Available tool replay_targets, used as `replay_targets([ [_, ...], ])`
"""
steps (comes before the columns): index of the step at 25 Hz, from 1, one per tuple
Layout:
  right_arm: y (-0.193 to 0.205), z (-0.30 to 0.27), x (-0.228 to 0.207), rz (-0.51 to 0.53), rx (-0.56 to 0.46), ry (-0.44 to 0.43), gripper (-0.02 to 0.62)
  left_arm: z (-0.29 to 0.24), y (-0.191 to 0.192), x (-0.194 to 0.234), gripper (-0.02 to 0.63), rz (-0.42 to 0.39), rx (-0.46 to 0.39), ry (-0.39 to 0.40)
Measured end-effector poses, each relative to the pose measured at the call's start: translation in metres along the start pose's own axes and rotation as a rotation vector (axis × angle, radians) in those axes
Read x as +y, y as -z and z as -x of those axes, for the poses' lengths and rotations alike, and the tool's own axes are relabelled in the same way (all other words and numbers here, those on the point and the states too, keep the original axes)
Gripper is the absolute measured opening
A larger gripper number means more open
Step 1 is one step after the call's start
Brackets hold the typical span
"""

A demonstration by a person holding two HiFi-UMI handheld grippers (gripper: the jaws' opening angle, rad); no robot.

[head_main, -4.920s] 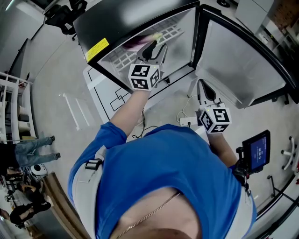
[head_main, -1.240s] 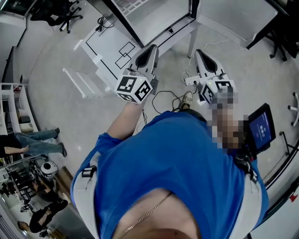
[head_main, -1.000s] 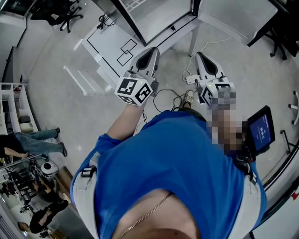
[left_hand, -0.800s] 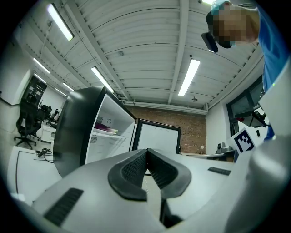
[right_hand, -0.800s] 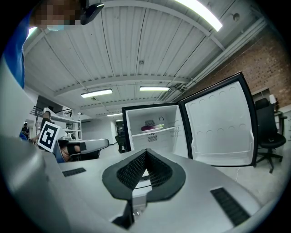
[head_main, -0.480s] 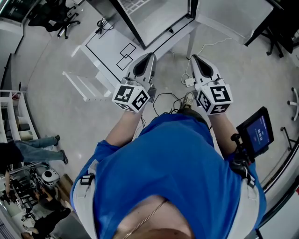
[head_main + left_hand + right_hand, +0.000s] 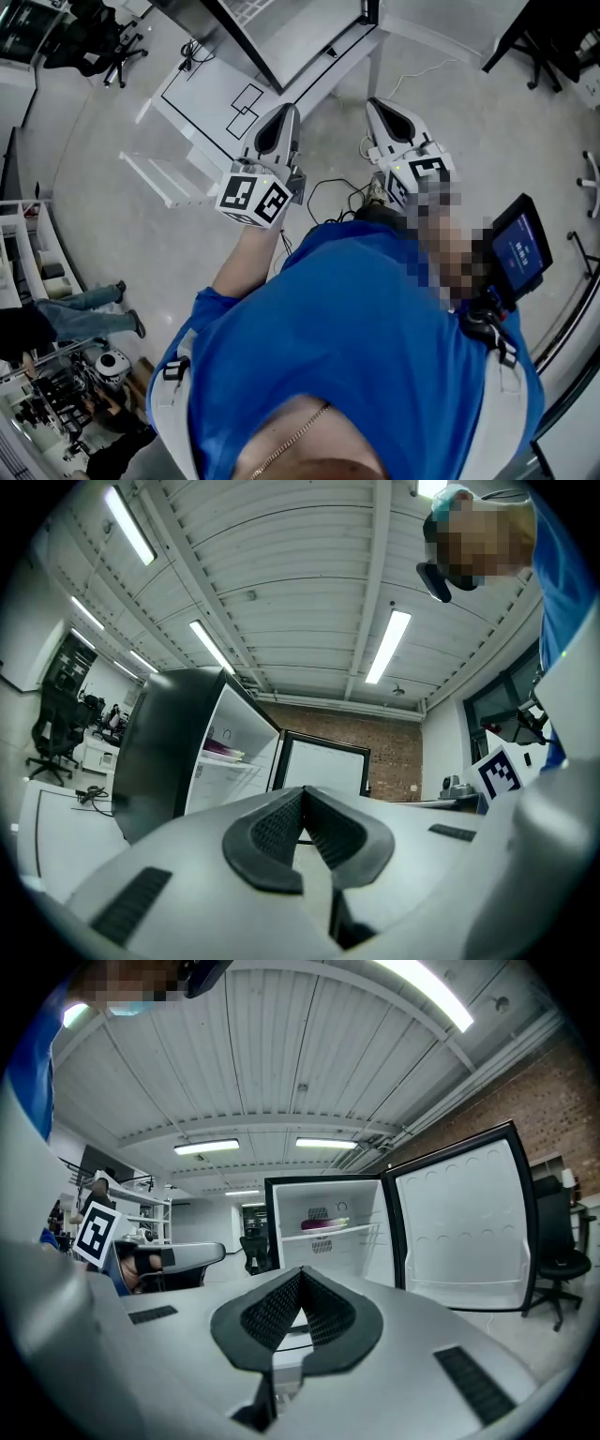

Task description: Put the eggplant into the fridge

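Left tongs (image 7: 285,112), right tongs (image 7: 376,104) back from fridge (image 7: 286,1211); eggplant (image 7: 322,1223) inside, well ahead

Black cables (image 7: 330,187) loop over the grey floor (image 7: 112,225) below me, near a white rack (image 7: 169,178) lying flat. A small lit screen (image 7: 521,248) hangs at my right side. Ahead of me a black office chair (image 7: 561,1274) stands before a brick wall (image 7: 562,1101).
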State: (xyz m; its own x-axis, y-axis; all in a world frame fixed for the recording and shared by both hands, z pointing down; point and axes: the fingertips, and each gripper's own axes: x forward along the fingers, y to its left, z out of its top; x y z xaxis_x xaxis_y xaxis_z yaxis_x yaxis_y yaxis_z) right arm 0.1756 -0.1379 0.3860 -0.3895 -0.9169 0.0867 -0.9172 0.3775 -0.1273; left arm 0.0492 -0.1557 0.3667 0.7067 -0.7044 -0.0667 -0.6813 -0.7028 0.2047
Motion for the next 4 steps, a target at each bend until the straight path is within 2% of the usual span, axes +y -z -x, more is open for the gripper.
replay_targets([
  [4, -0.0027, -0.0029, -0.0021, 0.015, -0.010, -0.012, 0.002, -0.0006, -0.0027, 0.0000, 0.009, -0.004, -0.015, -0.008],
])
